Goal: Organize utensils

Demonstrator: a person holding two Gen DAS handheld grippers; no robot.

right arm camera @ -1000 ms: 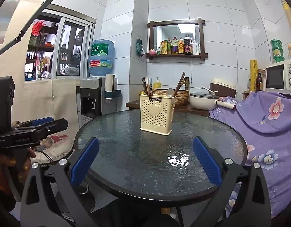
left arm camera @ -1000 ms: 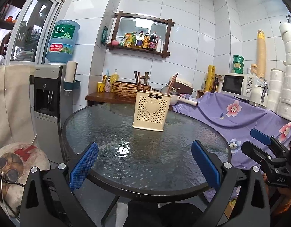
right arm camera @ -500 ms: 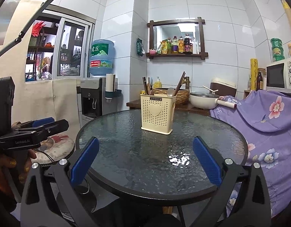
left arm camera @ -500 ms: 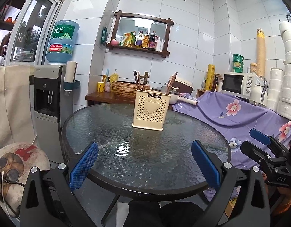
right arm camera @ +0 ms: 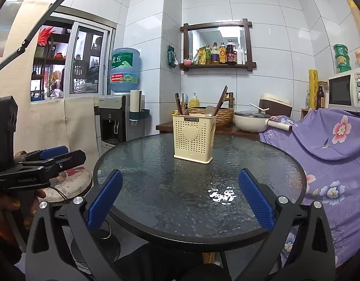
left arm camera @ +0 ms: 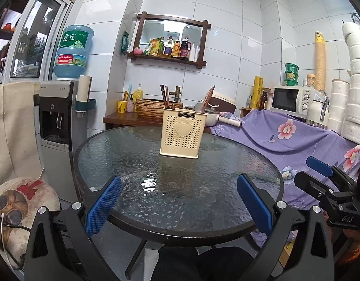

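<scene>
The cream holder [left arm camera: 181,135] stood upright on the round glass desk [left arm camera: 133,154], toward the far side of it. Both claws sat back at the near edge, well apart from the holder. The left claw [left arm camera: 180,207] was spread wide and held nothing. The right claw [right arm camera: 181,202] was spread wide too, and it held nothing either.

From the left claw, the holder was straight ahead. From the right claw, it was ahead and just a bit to the right. Neither claw looked clearly nearer.

Dark chopsticks [right arm camera: 178,104] poked up from the holder's left part, standing almost straight. More chopsticks [right arm camera: 220,100] stuck up from its right part and leaned to the right. A spoon [right arm camera: 209,110] showed its round bowl just beside those. Every long piece pointed up, so a claw would likely need to come in from above the holder and pinch one near its top.

The black tag on the holder read "JIANHAO". A heart shape sat under the tag. The left claw's body, seen from the right wrist, read "GenRobot.AI". The right claw's body, seen from the left wrist, read "DAS". The water jug [left arm camera: 73,51] far behind the holder had Chinese letters on it.
</scene>
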